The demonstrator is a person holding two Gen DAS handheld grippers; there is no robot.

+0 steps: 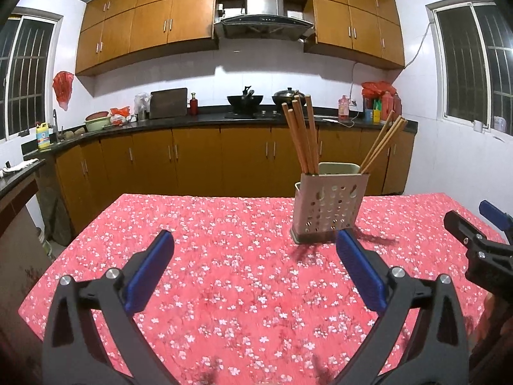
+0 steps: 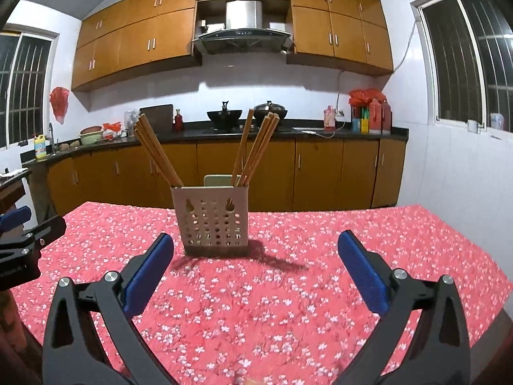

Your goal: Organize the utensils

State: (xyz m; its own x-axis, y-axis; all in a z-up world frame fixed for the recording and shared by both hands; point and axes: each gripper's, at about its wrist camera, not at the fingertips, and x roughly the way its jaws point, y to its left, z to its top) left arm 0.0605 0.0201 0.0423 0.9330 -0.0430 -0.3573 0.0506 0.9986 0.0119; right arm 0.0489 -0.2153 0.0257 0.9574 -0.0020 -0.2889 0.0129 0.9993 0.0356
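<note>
A beige perforated utensil holder point(image 1: 330, 207) point(image 2: 211, 216) stands upright on the red floral tablecloth point(image 1: 224, 272) point(image 2: 256, 288). Two bunches of wooden chopsticks point(image 1: 301, 134) point(image 2: 256, 147) lean out of it, one to each side. My left gripper point(image 1: 255, 240) is open and holds nothing; the holder stands just beyond its right finger. My right gripper point(image 2: 255, 243) is open too, with nothing held, and the holder is ahead between its fingers, nearer the left one. Each gripper shows at the edge of the other's view.
Behind the table runs a dark kitchen counter point(image 1: 192, 120) with wooden cabinets, woks on the stove point(image 2: 224, 115), bottles point(image 2: 372, 115) at the right and a sink at the left. Barred windows flank the room. Nothing else lies on the tablecloth in view.
</note>
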